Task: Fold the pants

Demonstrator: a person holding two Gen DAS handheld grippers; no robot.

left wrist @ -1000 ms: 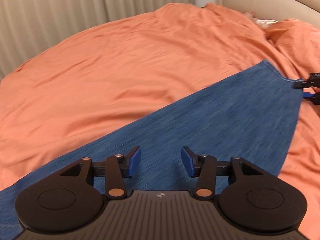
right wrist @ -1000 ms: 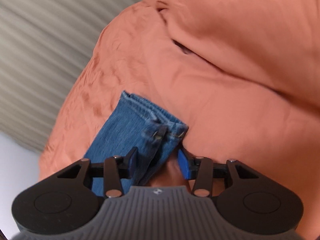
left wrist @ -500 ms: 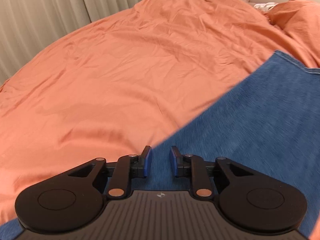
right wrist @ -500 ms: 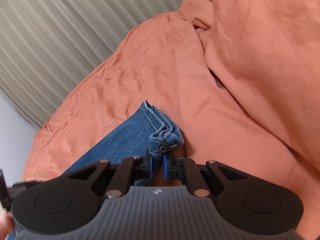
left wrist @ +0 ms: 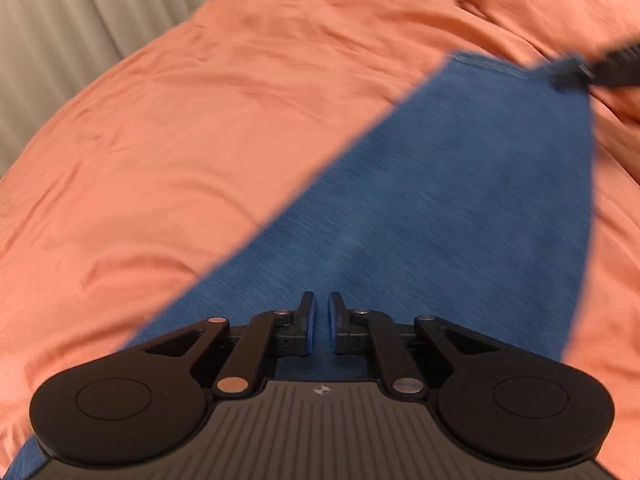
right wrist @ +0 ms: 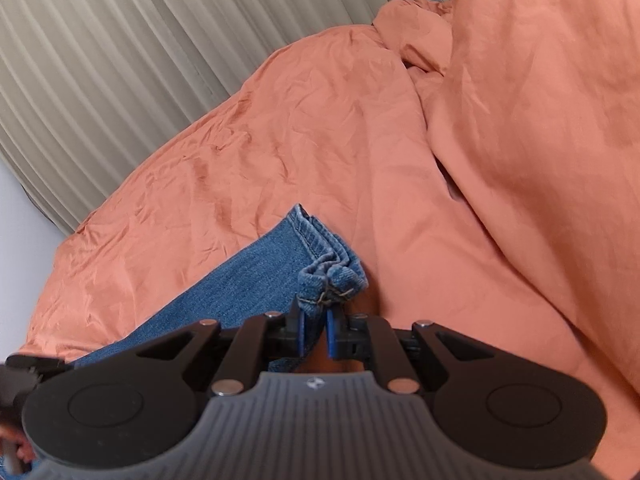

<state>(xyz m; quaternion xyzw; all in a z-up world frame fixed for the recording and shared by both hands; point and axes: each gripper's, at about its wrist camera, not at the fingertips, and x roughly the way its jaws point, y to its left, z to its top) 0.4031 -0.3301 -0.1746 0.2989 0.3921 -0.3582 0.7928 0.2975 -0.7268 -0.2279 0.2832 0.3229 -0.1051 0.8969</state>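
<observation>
Blue denim pants (left wrist: 440, 200) lie stretched across an orange bed cover (left wrist: 200, 140). My left gripper (left wrist: 320, 308) sits low over the near end of the pants. Its jaws are closing, and only a thin slot filled with denim is left between the pads. At the far corner of the cloth, blurred and black, is my right gripper (left wrist: 600, 66). In the right wrist view, my right gripper (right wrist: 314, 312) is shut on the bunched leg hem (right wrist: 332, 268) and holds it just above the cover. The pants leg (right wrist: 248, 280) runs away to the lower left.
Pleated beige curtains (right wrist: 120, 60) hang behind the bed. A heap of orange bedding (right wrist: 540, 100) rises on the right of the right wrist view. At the lower left edge there are a black tool part (right wrist: 24, 368) and a bit of a hand (right wrist: 12, 446).
The left jaws went from wide apart to almost together as the gripper slid from the pants' edge onto the denim. The right jaws shut on the hem, then rolled and rose slightly.
</observation>
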